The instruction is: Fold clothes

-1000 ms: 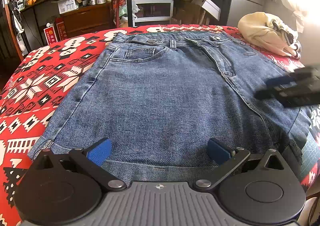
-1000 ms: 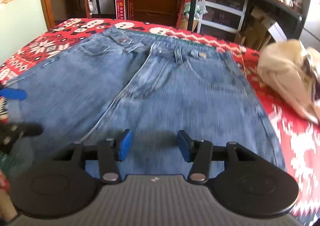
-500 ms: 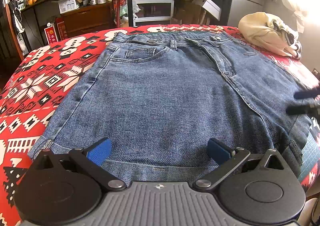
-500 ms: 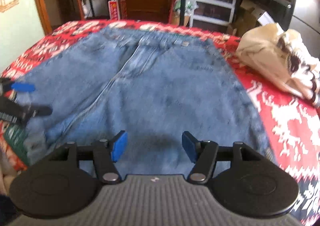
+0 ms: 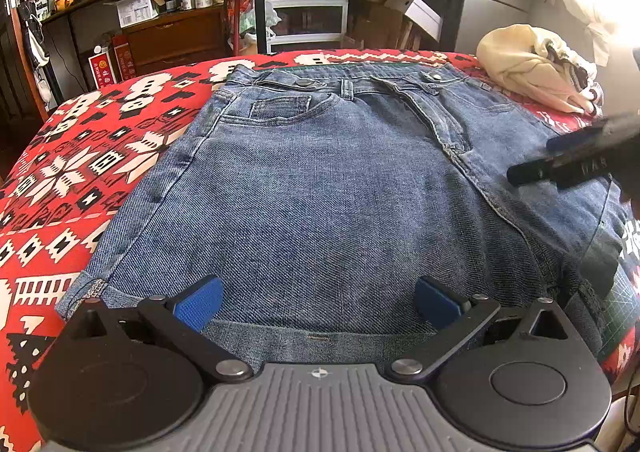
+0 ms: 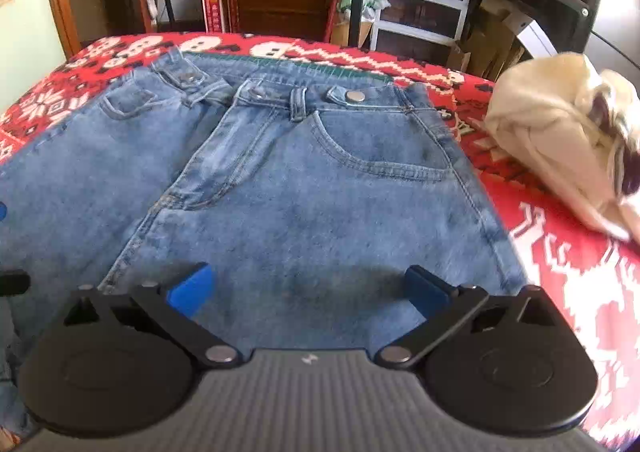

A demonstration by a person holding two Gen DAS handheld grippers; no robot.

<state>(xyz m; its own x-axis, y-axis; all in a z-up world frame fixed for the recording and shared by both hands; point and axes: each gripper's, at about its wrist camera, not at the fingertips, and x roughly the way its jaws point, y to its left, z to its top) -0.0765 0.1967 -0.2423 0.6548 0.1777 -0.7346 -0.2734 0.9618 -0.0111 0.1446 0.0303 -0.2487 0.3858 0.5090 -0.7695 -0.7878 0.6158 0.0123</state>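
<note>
Advanced right gripper [image 6: 307,290] — jeans [image 6: 320,192] spread beneath.

Each camera sits behind its own gripper, low and close over the jeans [image 5: 320,180], facing the shelves [image 6: 424,0]. Both views share the waistband, red blanket [image 5: 80,156] and cream bundle [image 6: 560,132].

Jeans [image 5: 320,188] spread flat on the blanket [image 5: 80,172]

Waistband at the far edge, hem nearest the cameras; a bundled garment [image 5: 532,64] lies on the blanket to the jeans' right; shelves [image 5: 304,4] stand behind.
</note>
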